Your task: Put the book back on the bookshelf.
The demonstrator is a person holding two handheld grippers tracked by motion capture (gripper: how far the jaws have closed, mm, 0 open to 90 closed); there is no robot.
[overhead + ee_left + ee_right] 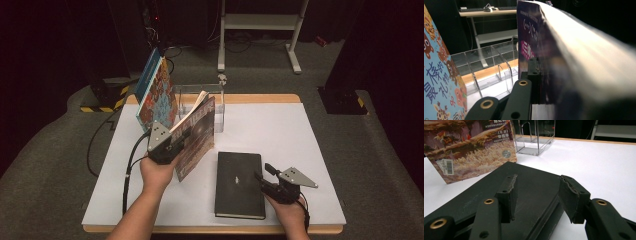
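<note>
My left gripper (176, 143) is shut on the lower edge of a purple-brown paperback (197, 132), which it holds upright above the white table beside a clear acrylic book rack (200, 100). In the left gripper view its black jaw presses the purple cover (529, 37), and the blurred page edges fill the right. A colourful blue-spined book (156, 92) leans at the rack's left end. A black hardcover (239, 192) lies flat near the front edge. My right gripper (263, 176) sits at its right edge with the jaws apart: one pad (509, 192) rests on the cover (536, 177), the other hangs past the edge.
The white table top (280, 130) has bare room to the right of the rack and the black book. A white metal stand (260, 22) and a yellow-black striped base (105, 102) stand on the carpet beyond the table's far edge. Cables trail off the left side.
</note>
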